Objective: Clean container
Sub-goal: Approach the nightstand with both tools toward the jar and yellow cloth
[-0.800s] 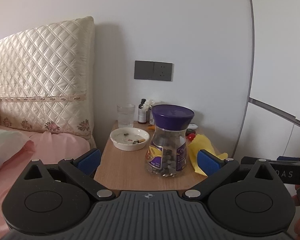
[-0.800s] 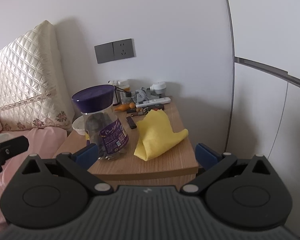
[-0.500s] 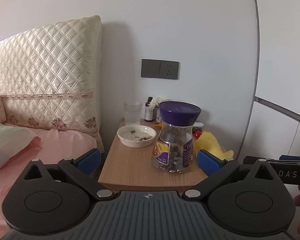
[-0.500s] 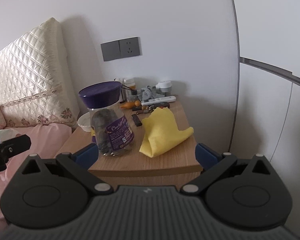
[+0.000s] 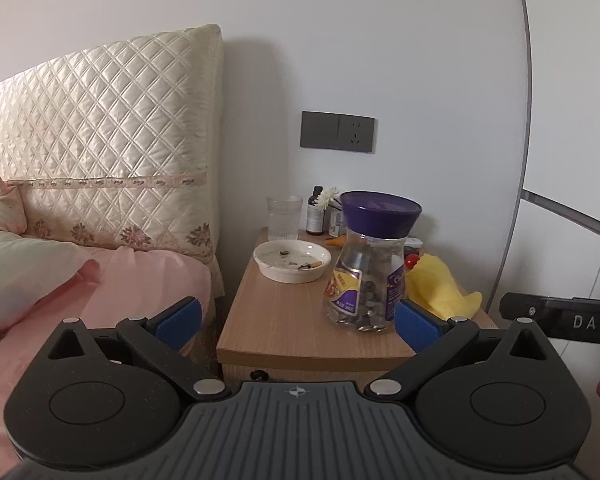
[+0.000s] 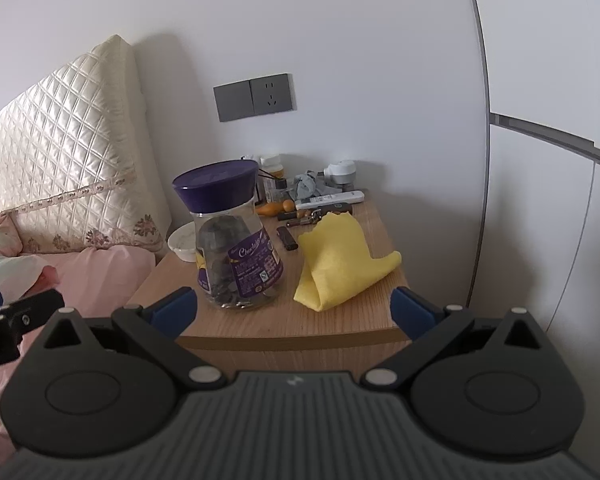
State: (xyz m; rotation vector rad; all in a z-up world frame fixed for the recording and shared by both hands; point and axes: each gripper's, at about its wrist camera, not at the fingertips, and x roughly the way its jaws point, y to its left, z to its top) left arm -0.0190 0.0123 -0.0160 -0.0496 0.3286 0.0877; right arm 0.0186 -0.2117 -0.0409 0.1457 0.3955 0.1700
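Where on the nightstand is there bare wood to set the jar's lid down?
Bare wood runs along the front edge of the nightstand, bordered by the white dish behind and the jar to its right. A narrow strip separates jar and yellow cloth. The back by the wall is crowded: glass, bottles, remote.

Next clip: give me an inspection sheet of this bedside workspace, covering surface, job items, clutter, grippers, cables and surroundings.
Surface: wooden nightstand, crowded toward the back.
Job's things: clear jar with its purple lid on, upright near the front, coins inside; yellow cloth crumpled beside it, apart.
Clutter: white dish with scraps, drinking glass, dark bottle, remote, lighter.
Grippers: left gripper and right gripper both open, short of the nightstand, holding nothing.
Cables: nothing seen.
Surroundings: quilted headboard, pink bedding, wall socket.
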